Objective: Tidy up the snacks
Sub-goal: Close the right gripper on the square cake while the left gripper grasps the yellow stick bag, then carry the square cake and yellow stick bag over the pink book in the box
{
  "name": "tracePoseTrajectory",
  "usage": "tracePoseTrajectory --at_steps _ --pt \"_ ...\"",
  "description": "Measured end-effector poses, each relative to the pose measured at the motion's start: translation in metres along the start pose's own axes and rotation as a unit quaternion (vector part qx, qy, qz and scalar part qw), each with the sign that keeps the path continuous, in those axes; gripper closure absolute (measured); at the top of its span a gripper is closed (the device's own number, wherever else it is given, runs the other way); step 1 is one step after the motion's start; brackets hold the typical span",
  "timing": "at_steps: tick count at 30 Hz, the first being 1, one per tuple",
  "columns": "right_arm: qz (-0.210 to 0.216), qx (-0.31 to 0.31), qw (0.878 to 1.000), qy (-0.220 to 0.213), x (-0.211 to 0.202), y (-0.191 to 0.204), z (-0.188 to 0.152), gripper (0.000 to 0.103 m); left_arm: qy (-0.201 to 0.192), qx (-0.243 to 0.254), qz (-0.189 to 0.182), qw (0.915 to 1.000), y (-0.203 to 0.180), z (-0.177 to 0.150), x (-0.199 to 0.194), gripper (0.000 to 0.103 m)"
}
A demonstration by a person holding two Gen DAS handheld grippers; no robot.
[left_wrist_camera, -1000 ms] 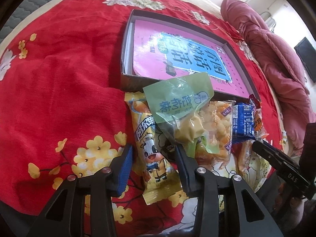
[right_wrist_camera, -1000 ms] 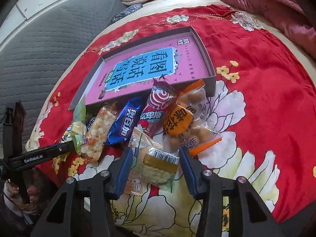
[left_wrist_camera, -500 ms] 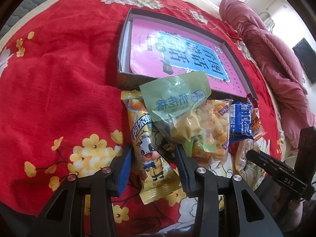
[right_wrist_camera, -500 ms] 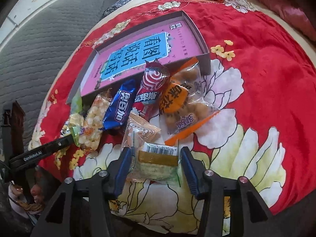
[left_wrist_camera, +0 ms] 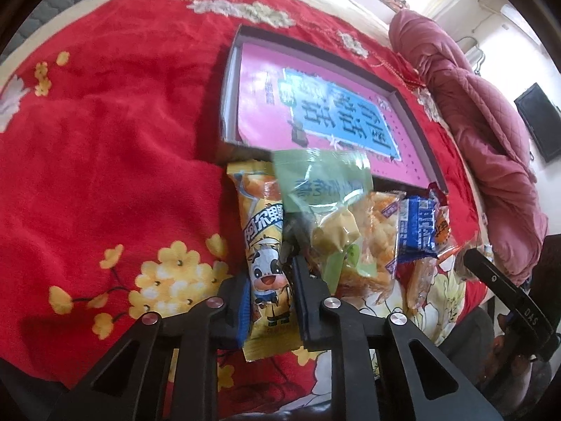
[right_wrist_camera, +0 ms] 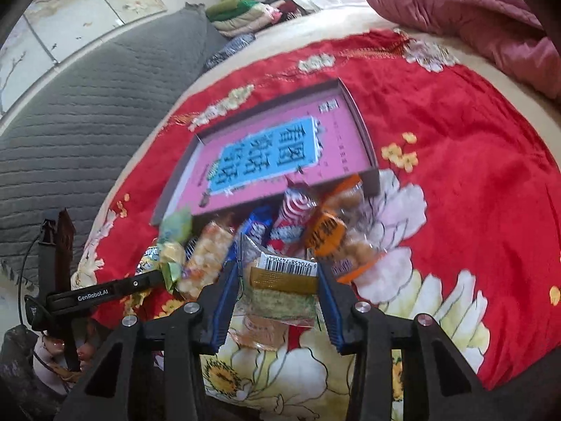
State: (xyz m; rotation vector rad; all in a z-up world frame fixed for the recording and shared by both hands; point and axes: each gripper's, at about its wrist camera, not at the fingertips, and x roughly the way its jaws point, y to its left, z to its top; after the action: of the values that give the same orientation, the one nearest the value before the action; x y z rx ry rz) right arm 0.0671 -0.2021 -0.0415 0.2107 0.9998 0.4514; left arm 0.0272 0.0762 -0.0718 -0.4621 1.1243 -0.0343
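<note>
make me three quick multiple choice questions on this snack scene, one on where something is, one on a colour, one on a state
1. Where do the snacks lie relative to the open box?
A. inside it
B. on the cloth before its near wall
C. behind it

2. What colour is the book in the box?
A. pink
B. green
C. black

3. What is the left gripper doing?
A. standing wide open
B. clamped on the yellow cow packet
C. holding the book

Key: B, the packets sit outside that wall; A, its cover is pink; B, both pads press the packet.

Left tongs clamped on yellow cow snack packet, red blanket beneath.
</note>
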Motion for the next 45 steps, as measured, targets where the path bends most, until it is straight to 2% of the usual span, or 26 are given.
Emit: tracePoseTrajectory --at_steps 8,16,27,33,45 --pt "0.018 -0.01 1.0 -0.022 0.001 0.007 0.01 0.059 -0.035 0.008 0.02 0.9992 -0.004 0.006 -0.025 0.082" --pt "0.031 -0.018 0.999 -0.038 0.002 0.009 0.019 0.059 -0.05 0.008 0.037 0.998 -0.007 0.013 -0.039 0.082" --pt "0.042 -0.014 0.997 -0.065 -0.004 0.008 0.032 0.059 -0.078 0.007 0.033 0.9964 -0.014 0.028 -0.057 0.082" --pt "0.035 -0.019 0.996 -0.078 0.0 0.007 0.043 0.059 -0.089 0.004 0.031 0.9955 -0.018 0.045 -0.051 0.083" --pt "0.022 -0.014 0.996 -0.082 0.024 -0.003 0.065 0.059 -0.096 0.003 0.048 0.9942 -0.032 0.088 -0.008 0.083"
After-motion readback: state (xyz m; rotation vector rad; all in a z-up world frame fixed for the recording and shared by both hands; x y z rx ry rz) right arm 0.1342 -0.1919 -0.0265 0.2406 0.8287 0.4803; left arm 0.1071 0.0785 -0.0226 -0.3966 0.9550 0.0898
